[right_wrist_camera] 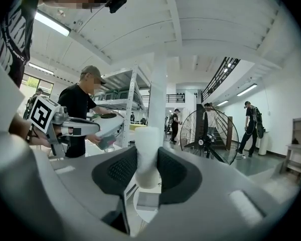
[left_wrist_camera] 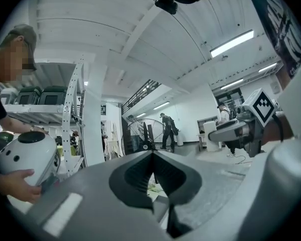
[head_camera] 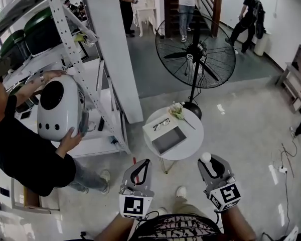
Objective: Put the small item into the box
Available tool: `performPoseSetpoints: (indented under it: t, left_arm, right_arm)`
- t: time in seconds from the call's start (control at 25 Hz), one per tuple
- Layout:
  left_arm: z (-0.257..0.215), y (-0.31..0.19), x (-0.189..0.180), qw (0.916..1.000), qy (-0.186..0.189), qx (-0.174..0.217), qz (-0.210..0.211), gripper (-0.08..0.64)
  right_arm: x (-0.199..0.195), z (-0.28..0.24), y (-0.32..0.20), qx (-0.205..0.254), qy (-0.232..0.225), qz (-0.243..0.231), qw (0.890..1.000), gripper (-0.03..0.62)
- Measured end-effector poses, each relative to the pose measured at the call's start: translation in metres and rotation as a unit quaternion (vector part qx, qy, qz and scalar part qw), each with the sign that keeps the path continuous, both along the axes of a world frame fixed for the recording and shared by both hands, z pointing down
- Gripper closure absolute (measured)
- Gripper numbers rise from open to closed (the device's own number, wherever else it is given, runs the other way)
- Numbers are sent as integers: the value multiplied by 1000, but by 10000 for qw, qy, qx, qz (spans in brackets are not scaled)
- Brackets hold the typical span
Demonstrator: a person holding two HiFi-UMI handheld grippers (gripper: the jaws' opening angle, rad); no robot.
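A small round white table point(head_camera: 190, 147) stands just ahead of me. On it lies an open white box point(head_camera: 168, 138) with a grey inside, and a pair of glasses point(head_camera: 161, 124) rests on its lid. My right gripper point(head_camera: 206, 159) is held near the table's right edge, shut on a small white rounded item point(head_camera: 205, 157). That white item point(right_wrist_camera: 146, 157) stands upright between the pads in the right gripper view, above the table point(right_wrist_camera: 143, 205). My left gripper point(head_camera: 143, 164) hovers short of the table's near left edge, its jaws shut together with nothing in them point(left_wrist_camera: 153, 153).
A sprig of flowers point(head_camera: 177, 110) lies at the table's far edge. A large floor fan point(head_camera: 195, 54) stands behind it. A person point(head_camera: 25, 154) at the left holds a white domed case point(head_camera: 57, 109) against a metal shelving rack point(head_camera: 98, 104). Cables point(head_camera: 285, 165) lie on the floor at right.
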State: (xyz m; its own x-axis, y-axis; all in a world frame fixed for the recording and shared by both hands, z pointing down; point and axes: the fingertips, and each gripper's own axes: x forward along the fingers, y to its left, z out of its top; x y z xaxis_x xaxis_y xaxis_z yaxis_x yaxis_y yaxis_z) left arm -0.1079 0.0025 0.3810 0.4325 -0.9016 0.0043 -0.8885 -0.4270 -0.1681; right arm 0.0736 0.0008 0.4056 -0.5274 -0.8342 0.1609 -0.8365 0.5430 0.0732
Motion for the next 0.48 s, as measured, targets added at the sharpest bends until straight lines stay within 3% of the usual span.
performPoseSetpoints:
  t: [0.48]
  left_arm:
    - [24,-45,16,9996,23,-286,-39,552]
  right_arm:
    - [15,19,-42,-381,116,-32,9992,440]
